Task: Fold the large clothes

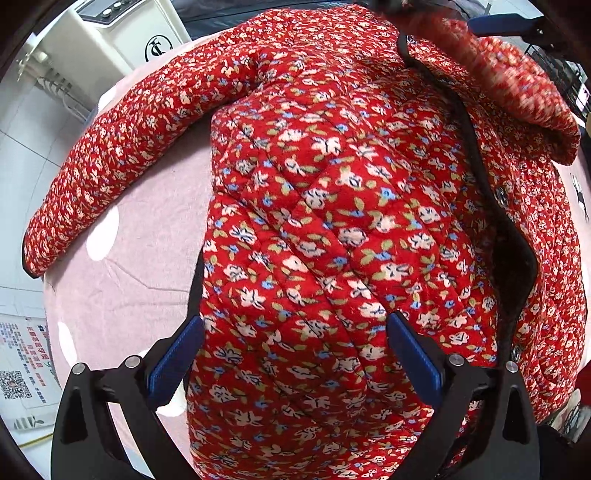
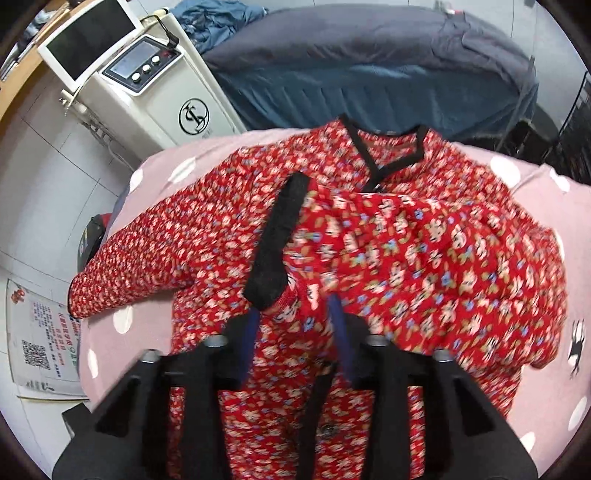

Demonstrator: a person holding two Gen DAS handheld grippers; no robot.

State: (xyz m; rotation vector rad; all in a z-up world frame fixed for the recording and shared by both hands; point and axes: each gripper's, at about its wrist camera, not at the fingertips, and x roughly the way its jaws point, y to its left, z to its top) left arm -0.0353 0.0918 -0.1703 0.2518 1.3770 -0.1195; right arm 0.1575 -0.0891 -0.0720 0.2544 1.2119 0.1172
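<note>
A red quilted floral jacket [image 1: 332, 206] with black trim lies face up on a pink dotted cover [image 1: 140, 258]. Its left sleeve [image 1: 122, 155] stretches out to the left. My left gripper [image 1: 295, 354] hovers open over the jacket's lower body, blue pads wide apart, nothing pinched. The other sleeve [image 2: 406, 243] is folded across the chest, its black cuff [image 2: 277, 240] just ahead of my right gripper [image 2: 293, 332]. That gripper's blue pads stand apart with the sleeve's end between them, blurred. The black V neckline [image 2: 384, 147] shows beyond. A right gripper finger [image 1: 502, 24] shows at the left wrist view's top right.
A white machine with knobs and a screen [image 2: 147, 85] stands beyond the cover's left corner. Dark blue bedding [image 2: 369, 74] lies behind the jacket. A printed sheet with a QR code [image 2: 40, 332] lies on the tiled floor at left.
</note>
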